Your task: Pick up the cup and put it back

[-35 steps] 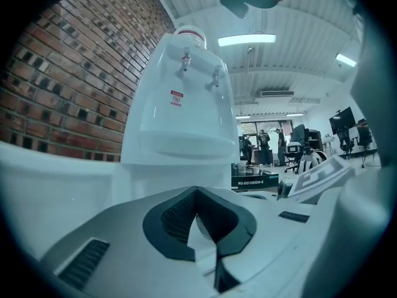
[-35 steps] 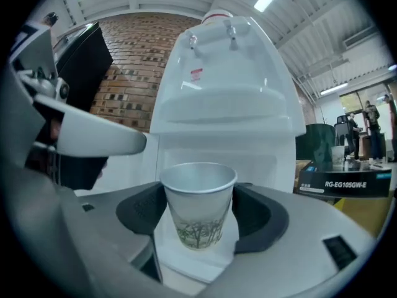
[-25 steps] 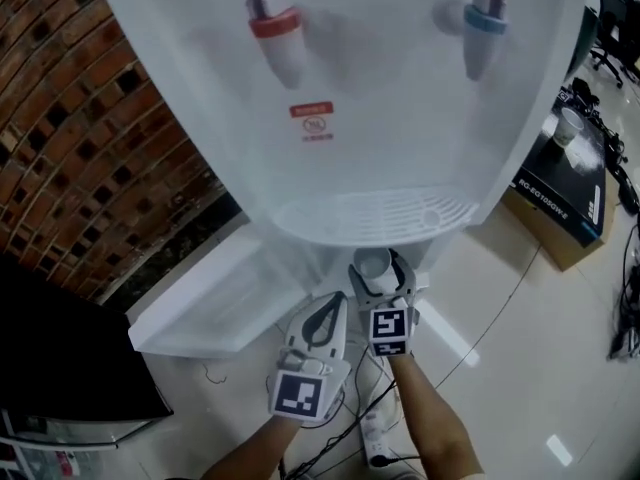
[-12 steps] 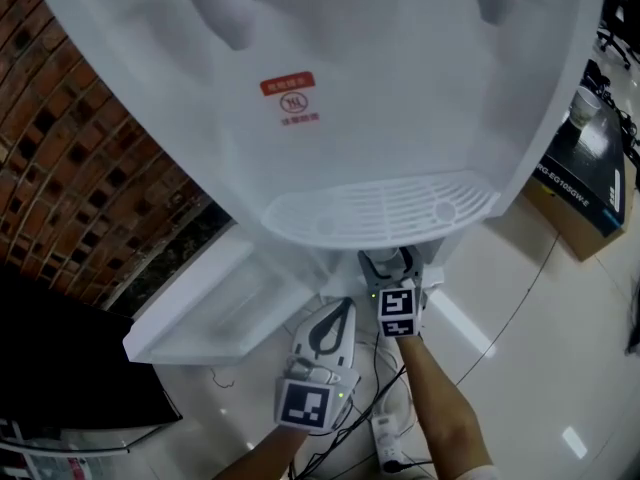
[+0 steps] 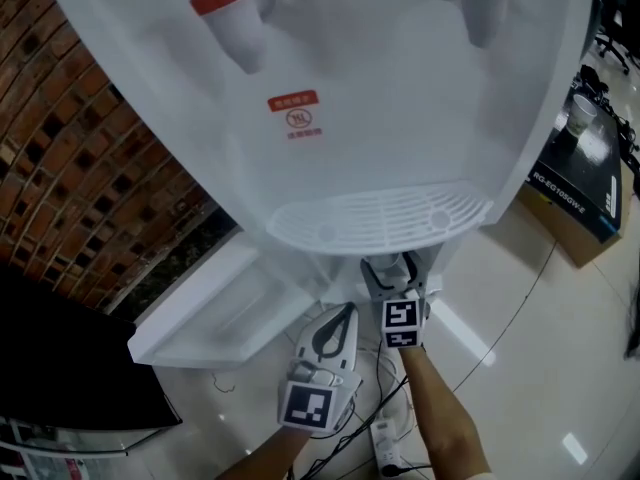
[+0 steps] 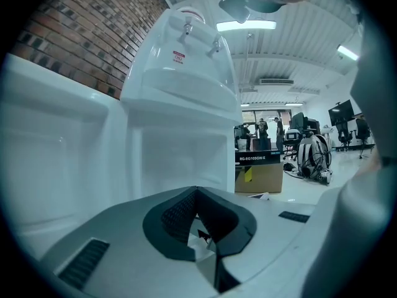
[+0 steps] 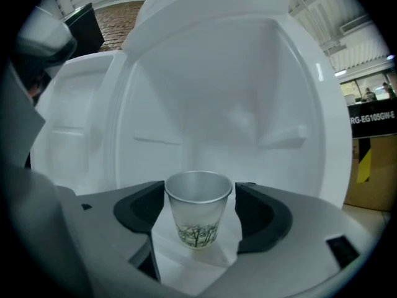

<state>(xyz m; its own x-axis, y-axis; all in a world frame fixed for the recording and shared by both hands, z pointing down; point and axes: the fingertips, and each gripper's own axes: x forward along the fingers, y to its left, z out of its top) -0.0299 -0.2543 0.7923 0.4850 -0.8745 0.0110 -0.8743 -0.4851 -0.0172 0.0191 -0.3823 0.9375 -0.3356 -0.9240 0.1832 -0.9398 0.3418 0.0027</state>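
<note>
Since a second ago our right gripper [image 5: 392,268] has slid further in beneath the drip tray [image 5: 380,218] of the water dispenser [image 5: 330,88], hiding from the head view the cup [image 7: 197,215], which stands upright on the white compartment floor [image 7: 180,262] between jaws that are opening, one pad clear, the other close by its rim. Our left gripper [image 5: 345,313] hangs outside, jaws closed together on nothing. We judge the risk lies in backing out crookedly or too soon: a pad catching the rim could tip or drag so light a cup.
</note>
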